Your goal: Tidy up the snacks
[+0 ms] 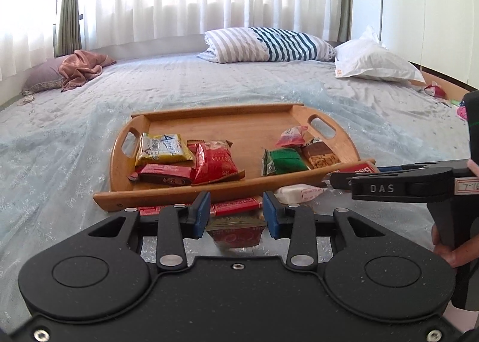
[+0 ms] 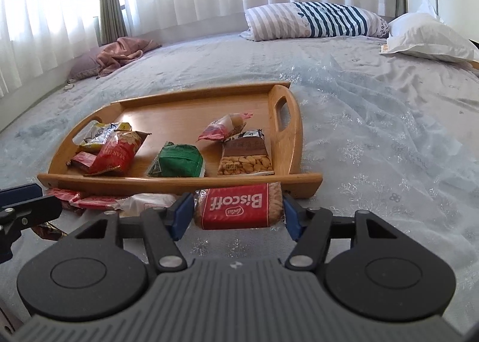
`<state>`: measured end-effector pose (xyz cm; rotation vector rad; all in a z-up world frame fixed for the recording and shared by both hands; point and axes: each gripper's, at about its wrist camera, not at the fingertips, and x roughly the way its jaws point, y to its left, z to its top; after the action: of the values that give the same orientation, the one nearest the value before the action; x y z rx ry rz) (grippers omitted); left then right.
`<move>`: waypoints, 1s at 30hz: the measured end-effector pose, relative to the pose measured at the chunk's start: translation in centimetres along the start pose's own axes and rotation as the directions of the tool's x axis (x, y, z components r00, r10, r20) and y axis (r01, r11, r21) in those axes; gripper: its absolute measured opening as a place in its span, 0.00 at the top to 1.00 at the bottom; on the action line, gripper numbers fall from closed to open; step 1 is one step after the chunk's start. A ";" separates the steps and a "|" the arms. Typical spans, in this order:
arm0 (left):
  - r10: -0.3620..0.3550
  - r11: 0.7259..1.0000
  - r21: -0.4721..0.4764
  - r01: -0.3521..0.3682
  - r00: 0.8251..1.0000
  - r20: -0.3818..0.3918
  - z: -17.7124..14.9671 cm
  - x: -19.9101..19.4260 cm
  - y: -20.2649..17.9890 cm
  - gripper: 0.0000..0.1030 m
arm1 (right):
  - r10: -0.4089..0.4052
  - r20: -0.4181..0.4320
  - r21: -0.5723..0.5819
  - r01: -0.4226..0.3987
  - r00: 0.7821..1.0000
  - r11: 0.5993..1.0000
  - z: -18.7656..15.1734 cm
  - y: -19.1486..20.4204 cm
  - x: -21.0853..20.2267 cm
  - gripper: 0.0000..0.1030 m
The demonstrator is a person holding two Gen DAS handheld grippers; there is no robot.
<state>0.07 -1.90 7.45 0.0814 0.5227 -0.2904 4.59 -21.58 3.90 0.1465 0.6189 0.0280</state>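
A wooden tray (image 1: 179, 192) lies on the bed with several snack packets in it: a yellow one (image 1: 161, 149), a red bag (image 1: 214, 162), a green one (image 1: 284, 161) and an almond bar (image 1: 321, 155). My left gripper (image 1: 236, 216) hangs just before the tray's near rim, shut on a red and gold packet (image 1: 236, 232). My right gripper (image 2: 238, 213) is shut on a red Biscoff packet (image 2: 236, 207), held close to the tray's (image 2: 179, 182) near rim at its right end. A white packet (image 1: 296, 194) and a red bar (image 1: 236, 204) lie loose on the bed in front of the tray.
The bed cover (image 2: 389, 147) stretches wide around the tray. A striped pillow (image 1: 269, 44) and a white pillow (image 1: 371, 60) lie at the far side, a pink cloth (image 1: 80, 69) at the far left. A person's hand (image 1: 449, 252) grips the right gripper's handle.
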 end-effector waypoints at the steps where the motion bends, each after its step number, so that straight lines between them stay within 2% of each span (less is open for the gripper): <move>1: 0.004 1.000 0.003 -0.004 1.000 0.006 0.2 0.0 0.0 0.65 | 0.009 0.005 0.005 -0.009 1.000 1.000 0.2 -0.1 -0.2 0.38; 14: 0.017 0.999 0.029 -0.020 0.994 0.110 2.7 -0.7 0.1 0.65 | 0.011 0.039 0.022 -0.011 0.999 1.000 1.0 -0.2 -1.0 0.37; 26: 0.045 0.999 0.019 -0.049 0.988 0.148 4.5 -0.1 0.9 0.64 | 0.029 0.067 0.019 -0.030 0.997 0.999 2.4 0.1 -0.8 0.37; 29: 0.041 0.999 -0.002 -0.041 0.990 0.136 4.6 -0.2 1.2 0.63 | 0.037 0.067 0.011 -0.038 0.997 0.999 2.6 0.2 -0.7 0.37; 30: 0.038 0.999 -0.012 -0.037 0.990 0.132 4.6 -0.3 1.3 0.55 | 0.038 0.065 0.008 -0.039 0.997 0.999 2.6 0.2 -0.7 0.37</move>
<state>2.40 -1.27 11.57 0.0618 0.3902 -0.2549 5.55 -21.72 6.38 0.1681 0.5516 0.0572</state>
